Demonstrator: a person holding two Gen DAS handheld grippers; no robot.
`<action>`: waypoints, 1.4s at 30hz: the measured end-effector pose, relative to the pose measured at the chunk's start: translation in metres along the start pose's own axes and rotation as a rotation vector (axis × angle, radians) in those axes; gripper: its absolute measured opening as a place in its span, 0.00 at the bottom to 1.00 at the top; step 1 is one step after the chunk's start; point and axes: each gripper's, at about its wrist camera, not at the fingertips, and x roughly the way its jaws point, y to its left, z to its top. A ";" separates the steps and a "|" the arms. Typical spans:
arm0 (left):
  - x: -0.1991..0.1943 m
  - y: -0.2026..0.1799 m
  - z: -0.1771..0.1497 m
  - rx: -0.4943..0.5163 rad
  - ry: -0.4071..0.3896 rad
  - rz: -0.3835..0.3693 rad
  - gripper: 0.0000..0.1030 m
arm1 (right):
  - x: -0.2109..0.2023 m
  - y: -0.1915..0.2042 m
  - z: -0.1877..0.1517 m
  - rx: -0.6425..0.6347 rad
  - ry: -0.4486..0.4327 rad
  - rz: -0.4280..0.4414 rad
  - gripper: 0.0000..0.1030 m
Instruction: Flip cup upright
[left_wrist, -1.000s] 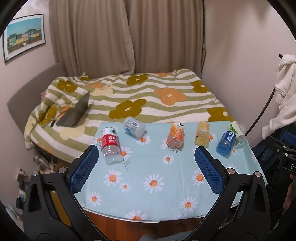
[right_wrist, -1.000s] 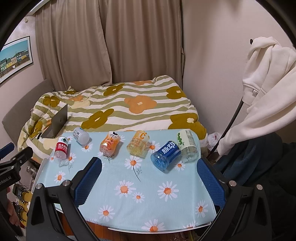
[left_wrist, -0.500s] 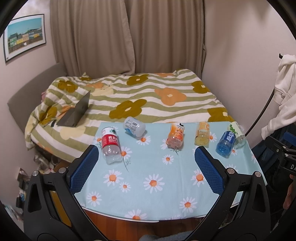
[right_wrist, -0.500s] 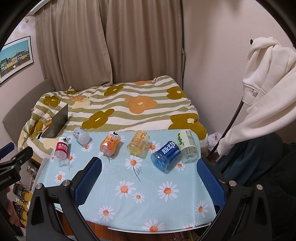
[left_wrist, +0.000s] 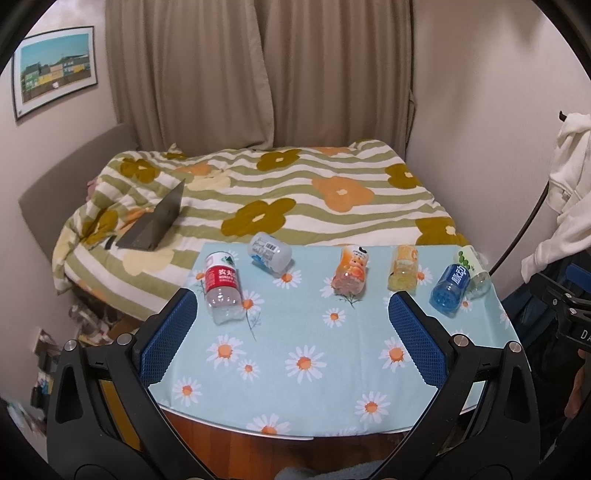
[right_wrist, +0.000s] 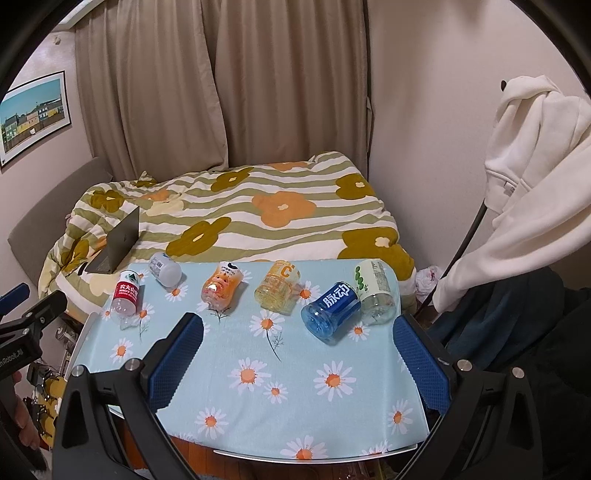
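Several cut-off bottle cups lie on their sides in a row along the far part of a table with a daisy cloth (left_wrist: 303, 387): red-label (left_wrist: 221, 284), white (left_wrist: 269, 253), orange (left_wrist: 351, 269), yellow (left_wrist: 402, 267), blue (left_wrist: 451, 290), green-label (left_wrist: 474, 266). In the right wrist view they are red (right_wrist: 126, 293), white (right_wrist: 165, 269), orange (right_wrist: 221, 286), yellow (right_wrist: 279, 288), blue (right_wrist: 330, 308), green (right_wrist: 373, 291). My left gripper (left_wrist: 291, 321) and right gripper (right_wrist: 297, 347) are open and empty, held above the table's near side.
A bed with a flower quilt (left_wrist: 288, 195) stands behind the table, a laptop (left_wrist: 155, 225) on it. A white hoodie (right_wrist: 535, 177) hangs at the right. Curtains (left_wrist: 258, 74) cover the back wall.
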 end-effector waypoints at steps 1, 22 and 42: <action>0.001 0.000 0.001 -0.007 0.001 0.009 1.00 | 0.003 0.002 0.003 -0.013 0.003 0.010 1.00; 0.081 0.108 -0.008 -0.233 0.147 0.221 1.00 | 0.105 0.120 0.063 -0.367 0.050 0.314 1.00; 0.280 0.171 -0.010 -0.211 0.452 0.143 1.00 | 0.316 0.256 0.075 -0.506 0.374 0.402 1.00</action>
